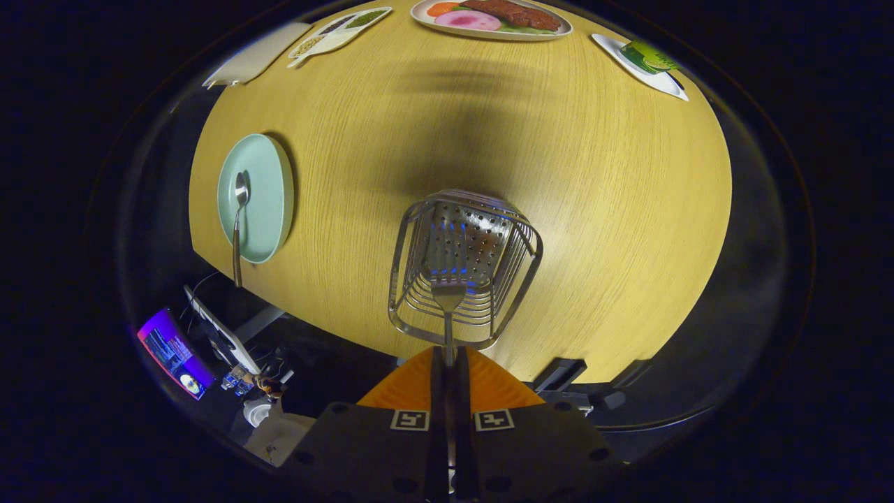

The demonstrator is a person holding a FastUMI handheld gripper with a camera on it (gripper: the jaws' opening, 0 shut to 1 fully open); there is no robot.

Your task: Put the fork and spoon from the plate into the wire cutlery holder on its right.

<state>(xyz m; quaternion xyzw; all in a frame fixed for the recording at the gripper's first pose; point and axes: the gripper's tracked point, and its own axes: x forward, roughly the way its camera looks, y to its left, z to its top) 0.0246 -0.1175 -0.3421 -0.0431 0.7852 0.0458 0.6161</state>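
My gripper is shut on the handle of a metal fork, held above the table. The fork's tines point down into the mouth of the wire cutlery holder, which stands on the wooden table just ahead of the orange fingers. Well to the left of the holder lies a pale green plate. A metal spoon rests on it, bowl up on the plate and handle sticking out past the plate's near rim and the table edge.
The round wooden table carries a food platter, a long sectioned dish, a white board and a saucer with a green item at its far side. Below the table's near edge are a lit screen and cables.
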